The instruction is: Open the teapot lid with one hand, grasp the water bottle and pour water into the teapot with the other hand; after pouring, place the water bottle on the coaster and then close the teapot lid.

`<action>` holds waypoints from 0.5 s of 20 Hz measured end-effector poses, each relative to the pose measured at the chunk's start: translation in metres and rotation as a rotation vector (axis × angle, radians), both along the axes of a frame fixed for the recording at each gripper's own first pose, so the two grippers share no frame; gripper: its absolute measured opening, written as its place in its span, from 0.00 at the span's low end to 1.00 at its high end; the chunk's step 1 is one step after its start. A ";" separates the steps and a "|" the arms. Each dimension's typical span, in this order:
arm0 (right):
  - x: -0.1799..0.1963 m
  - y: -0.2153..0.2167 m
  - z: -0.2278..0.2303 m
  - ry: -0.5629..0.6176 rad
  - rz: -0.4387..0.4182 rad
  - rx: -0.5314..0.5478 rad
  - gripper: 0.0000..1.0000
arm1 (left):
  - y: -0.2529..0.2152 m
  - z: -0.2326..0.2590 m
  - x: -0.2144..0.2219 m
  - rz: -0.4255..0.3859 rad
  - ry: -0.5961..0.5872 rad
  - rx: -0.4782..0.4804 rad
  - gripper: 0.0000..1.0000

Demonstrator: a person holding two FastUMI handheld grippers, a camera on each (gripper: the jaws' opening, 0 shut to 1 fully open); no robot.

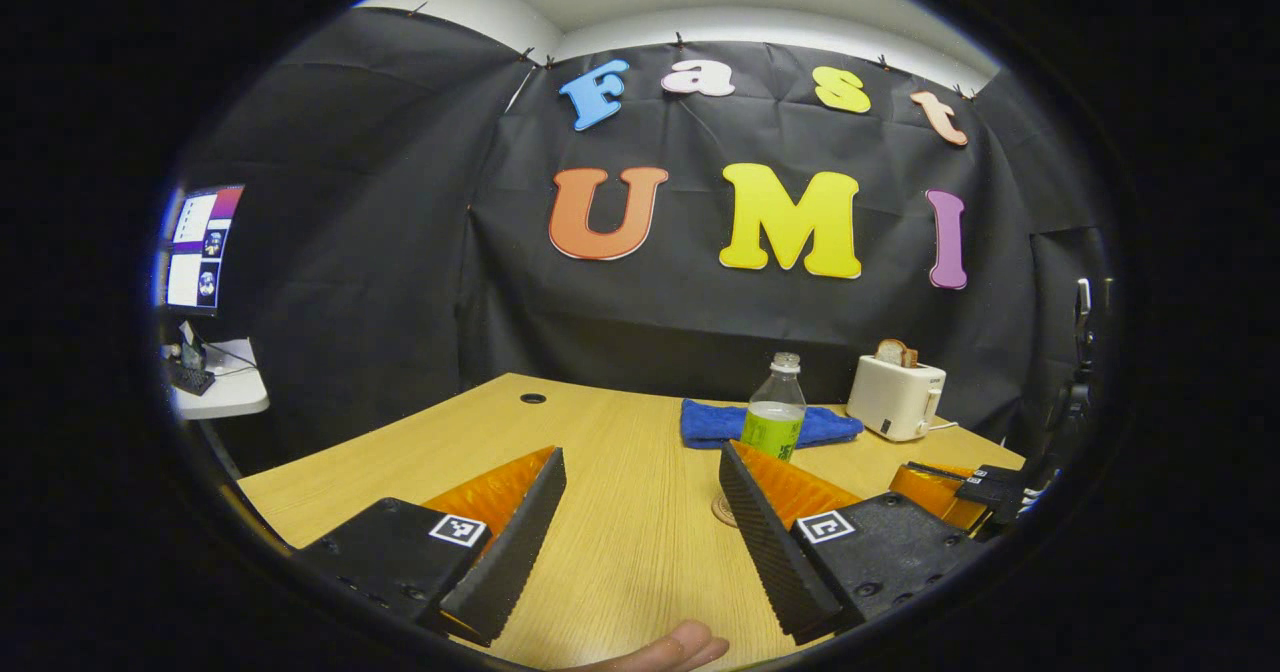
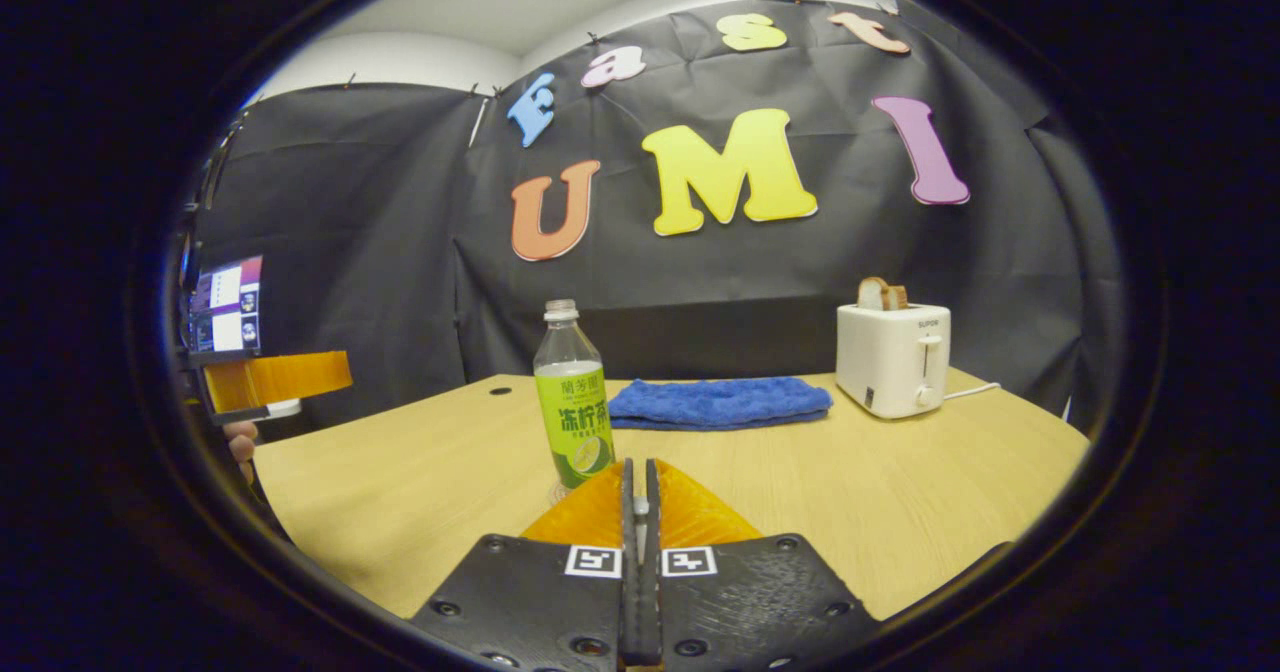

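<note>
Left tongs point(image 1: 640, 522) spread wide and empty over the pale wooden surface point(image 1: 620, 552); right tongs point(image 2: 640, 512) pressed together on nothing.

The clear plastic water bottle with a green label point(image 2: 573, 407) stands upright just beyond the right tongs, probably on a round coaster point(image 1: 722, 510), though only an edge shows. Far right, a white toaster holding bread point(image 2: 893, 357) and a folded blue towel point(image 2: 720, 402) sit clear of the working space.

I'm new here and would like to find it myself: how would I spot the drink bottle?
Start at the light wooden table. In front of the folded blue towel stands a clear plastic water bottle with a green label, upright. It is the only tall, see-through thing; the white toaster sits far right.
</note>
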State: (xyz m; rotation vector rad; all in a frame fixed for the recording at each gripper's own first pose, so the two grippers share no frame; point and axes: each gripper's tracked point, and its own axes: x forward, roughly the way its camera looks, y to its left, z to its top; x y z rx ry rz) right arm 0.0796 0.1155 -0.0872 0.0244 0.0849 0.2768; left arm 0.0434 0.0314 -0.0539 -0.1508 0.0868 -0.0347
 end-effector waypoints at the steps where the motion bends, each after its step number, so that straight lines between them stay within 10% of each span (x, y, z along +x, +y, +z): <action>1: 0.003 -0.001 -0.007 0.015 -0.002 -0.001 0.00 | -0.003 -0.004 0.001 -0.008 0.007 -0.001 0.97; 10: 0.002 -0.002 -0.028 0.049 -0.025 -0.004 0.00 | -0.024 -0.004 -0.001 -0.077 0.010 0.002 0.97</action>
